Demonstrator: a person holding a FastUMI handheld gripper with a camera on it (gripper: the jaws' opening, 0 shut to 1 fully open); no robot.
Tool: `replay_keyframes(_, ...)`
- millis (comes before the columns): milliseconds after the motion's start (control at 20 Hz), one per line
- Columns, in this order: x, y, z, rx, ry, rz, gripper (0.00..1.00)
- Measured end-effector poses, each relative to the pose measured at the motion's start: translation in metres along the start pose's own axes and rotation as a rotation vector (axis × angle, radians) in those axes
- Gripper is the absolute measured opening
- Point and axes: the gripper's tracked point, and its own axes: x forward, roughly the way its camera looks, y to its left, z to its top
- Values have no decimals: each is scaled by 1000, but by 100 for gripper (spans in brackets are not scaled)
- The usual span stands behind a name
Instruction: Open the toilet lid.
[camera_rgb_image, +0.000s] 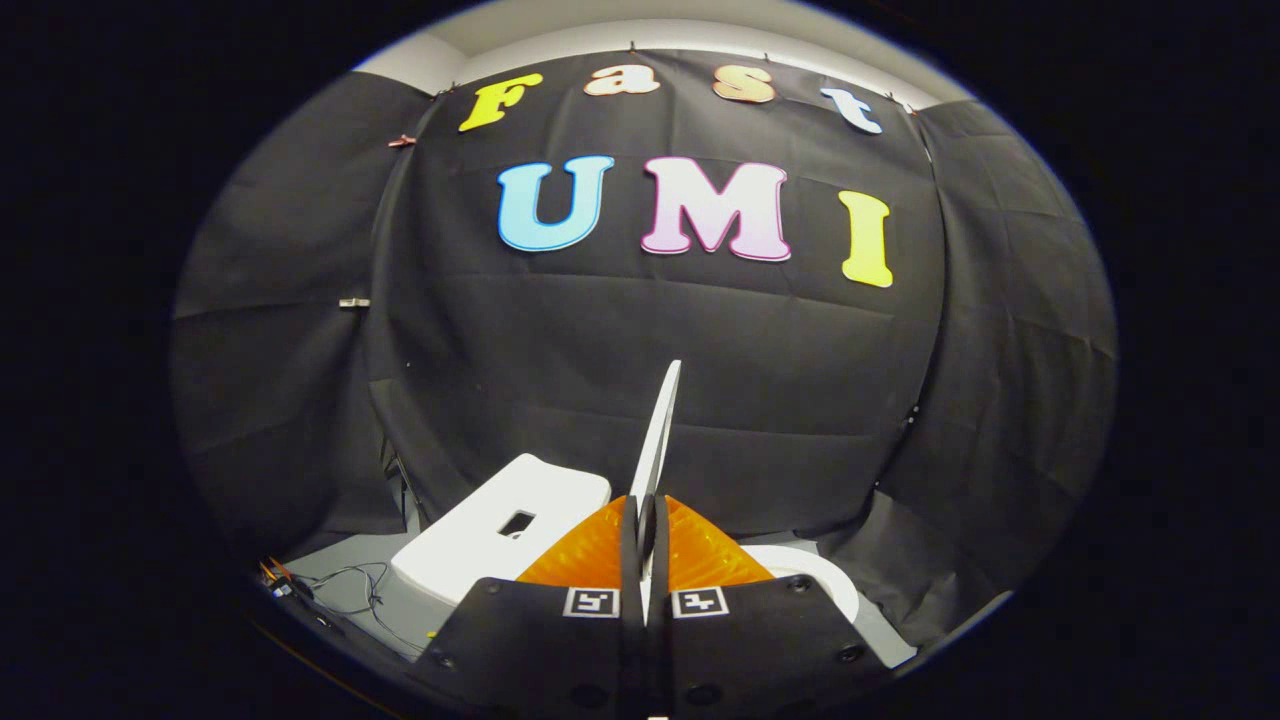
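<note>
While the lid (660, 430) stands raised and seen edge-on, here is how things sit.

Tool: the tool (646, 525) has its two fingers drawn close together, and they are clamped on the lower edge of the lid, one finger on each face of it.

Fingers: the left one (630, 550) and its partner run side by side up to the lid, with just the thin white panel between them.

Lid: a thin white panel, rising from between the fingertips and leaning a little to the right as it goes up, its top edge well above the tool against the dark cloth wall (800, 380).

Tank: the white tank (500, 530) sits just left of the lid and beyond the left finger; there is a small dark rectangular opening in its top face.

Seat: a curved white rim (820, 575) shows to the right of the fingers, low down, partly hidden behind the tool's body.

Floor: a pale grey floor (350, 590) lies left of the tank, with thin loose cables (360, 585) trailing across it.

Wall: black cloth hangs behind everything, creased, with a pale ceiling strip (680, 30) above it.

Contact: both fingers touching the lid; whether the lid touches the tank I cannot tell.
</note>
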Motion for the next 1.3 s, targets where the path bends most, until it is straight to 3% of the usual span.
replay_keyframes(700,6,93,3,-140,1,81,5)
replay_keyframes(1200,8,109,6,-97,19,138,5)
replay_keyframes(1300,5,111,5,-57,40,174,18)
